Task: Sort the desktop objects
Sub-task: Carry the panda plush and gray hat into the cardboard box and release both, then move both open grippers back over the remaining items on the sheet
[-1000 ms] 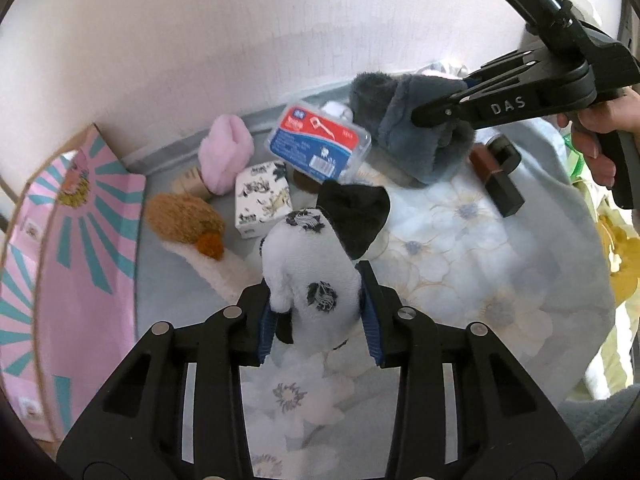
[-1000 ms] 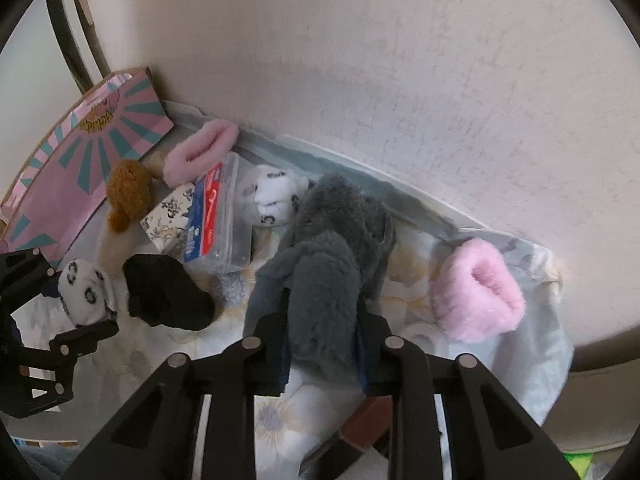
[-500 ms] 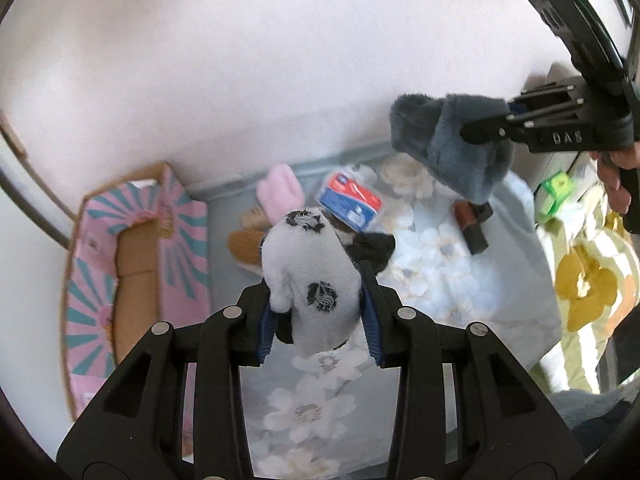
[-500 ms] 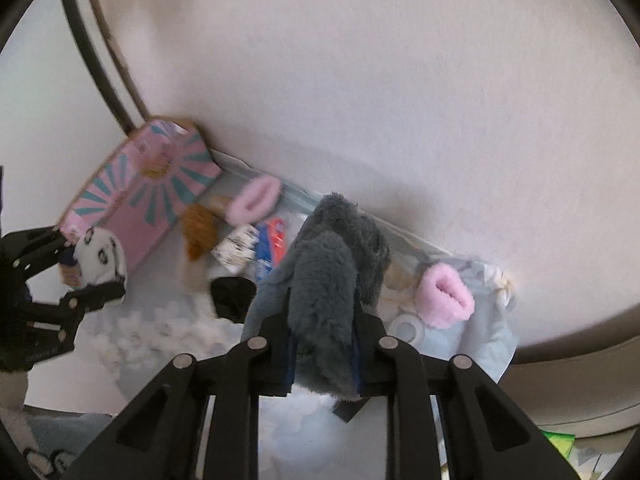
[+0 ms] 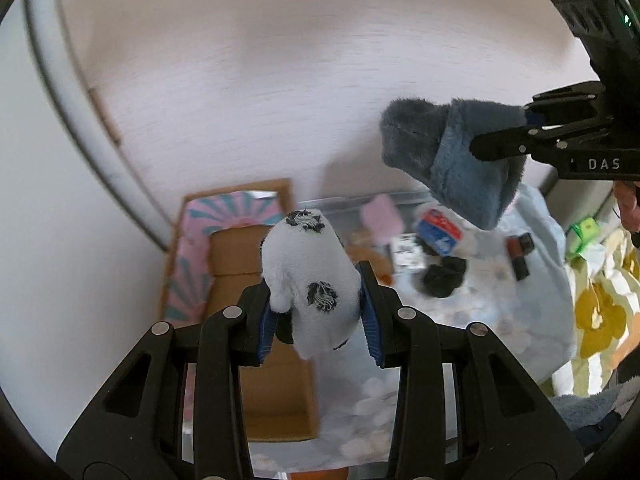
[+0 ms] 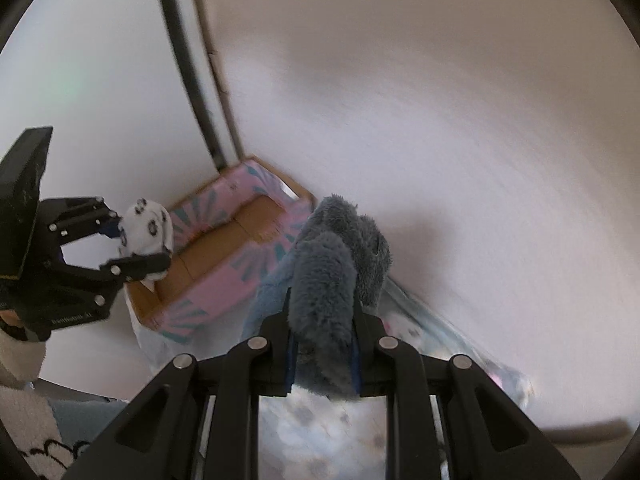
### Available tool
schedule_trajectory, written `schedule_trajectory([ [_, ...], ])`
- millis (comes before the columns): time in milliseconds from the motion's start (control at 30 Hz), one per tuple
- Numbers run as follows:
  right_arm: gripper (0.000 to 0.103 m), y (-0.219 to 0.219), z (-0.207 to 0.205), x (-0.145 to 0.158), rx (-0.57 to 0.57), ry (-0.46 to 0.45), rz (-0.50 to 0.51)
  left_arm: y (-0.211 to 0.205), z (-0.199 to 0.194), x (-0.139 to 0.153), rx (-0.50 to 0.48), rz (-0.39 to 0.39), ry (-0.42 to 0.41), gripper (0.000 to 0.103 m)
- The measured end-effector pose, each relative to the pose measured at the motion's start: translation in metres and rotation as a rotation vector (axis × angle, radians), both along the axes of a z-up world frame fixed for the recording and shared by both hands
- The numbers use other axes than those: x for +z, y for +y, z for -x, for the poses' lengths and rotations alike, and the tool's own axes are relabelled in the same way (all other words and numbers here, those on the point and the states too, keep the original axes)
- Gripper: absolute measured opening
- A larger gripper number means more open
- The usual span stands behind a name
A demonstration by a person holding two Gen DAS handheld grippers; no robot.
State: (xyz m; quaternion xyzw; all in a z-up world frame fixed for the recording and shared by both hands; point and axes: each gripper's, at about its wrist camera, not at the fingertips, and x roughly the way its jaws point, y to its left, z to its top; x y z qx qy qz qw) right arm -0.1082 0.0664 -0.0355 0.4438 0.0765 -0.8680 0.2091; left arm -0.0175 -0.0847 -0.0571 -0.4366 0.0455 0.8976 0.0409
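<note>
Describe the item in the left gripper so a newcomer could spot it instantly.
Start at the pink-and-teal cardboard box by the wall. Above it, the left gripper clamps a white plush slipper. Black spots set it apart from the plain grey slipper in the right gripper.

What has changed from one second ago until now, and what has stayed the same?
Both tools rose well above the table and swung left toward the pink cardboard box. The left tool carried the white spotted plush over it; the right tool lifted the grey plush slipper clear. Both grips stayed shut, and the remaining items stayed on the floral cloth.
</note>
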Motion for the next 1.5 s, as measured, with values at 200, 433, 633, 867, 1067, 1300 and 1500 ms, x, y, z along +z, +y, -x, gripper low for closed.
schedule_trajectory([
  [200, 0.019, -0.060, 0.035, -0.001, 0.078, -0.009, 0.018, -0.048, 0.008, -0.012, 0.084, -0.018, -0.031, 0.033],
  [433, 0.019, -0.126, 0.078, -0.022, 0.136, -0.058, 0.010, -0.085, 0.009, -0.044, 0.131, -0.058, -0.103, 0.033],
  [633, 0.019, -0.166, 0.110, -0.062, 0.160, -0.134, -0.017, -0.106, 0.007, -0.078, 0.154, -0.094, -0.164, 0.033],
  [867, 0.019, -0.182, 0.132, -0.105, 0.124, -0.216, -0.019, -0.116, 0.012, -0.101, 0.143, -0.111, -0.214, 0.033],
  [1067, 0.028, -0.181, 0.150, -0.119, 0.090, -0.250, -0.012, -0.118, 0.012, -0.099, 0.089, -0.233, -0.174, 0.079],
  [1300, 0.079, -0.178, 0.151, -0.117, 0.051, -0.245, 0.022, -0.132, 0.022, -0.094, 0.167, -0.243, -0.168, 0.103],
  [1500, 0.103, -0.167, 0.135, -0.097, 0.060, -0.216, 0.097, -0.119, 0.023, -0.081, 0.137, -0.158, -0.121, 0.103],
])
